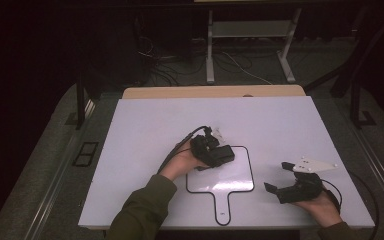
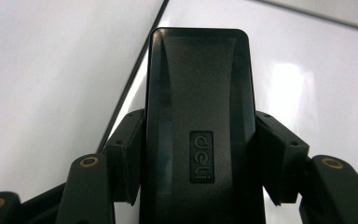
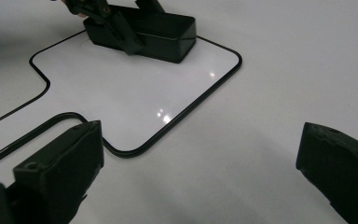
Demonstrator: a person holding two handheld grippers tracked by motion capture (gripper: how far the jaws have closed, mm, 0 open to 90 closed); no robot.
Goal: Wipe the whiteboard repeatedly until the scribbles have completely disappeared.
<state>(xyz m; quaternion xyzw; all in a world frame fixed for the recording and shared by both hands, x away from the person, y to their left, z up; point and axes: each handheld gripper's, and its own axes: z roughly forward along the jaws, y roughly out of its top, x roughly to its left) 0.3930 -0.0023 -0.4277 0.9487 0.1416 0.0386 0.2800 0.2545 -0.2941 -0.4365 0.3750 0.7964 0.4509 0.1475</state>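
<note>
1. Black box, long and flat, is squeezed between the two jaws of the left claw.
2. Its top has a small raised label with letters on it, seen in the left gripper view.
3. The left claw grips the box on both long sides, and its pads press right against it.
4. The box sits low over the top left part of a small white board with a thin black edge and a handle.
5. I cannot tell if the box touches the board or hangs just above it.
6. That small board lies flat near the middle of the worktop, and its handle points at the near edge.
7. The box is a bit left of the worktop's middle, well away from all four corners.
8. The person's left hand holds the left claw, and a green sleeve comes in from the near edge.
9. A black cable runs from the left claw back by the hand.
10. The right claw is near the near right corner of the worktop, held in the right hand.
11. Its jaws are wide apart, with nothing between them.
12. The right claw points at the small board and is well apart from the box.
13. A grey three-cornered plate sits on top of the right claw.
</note>
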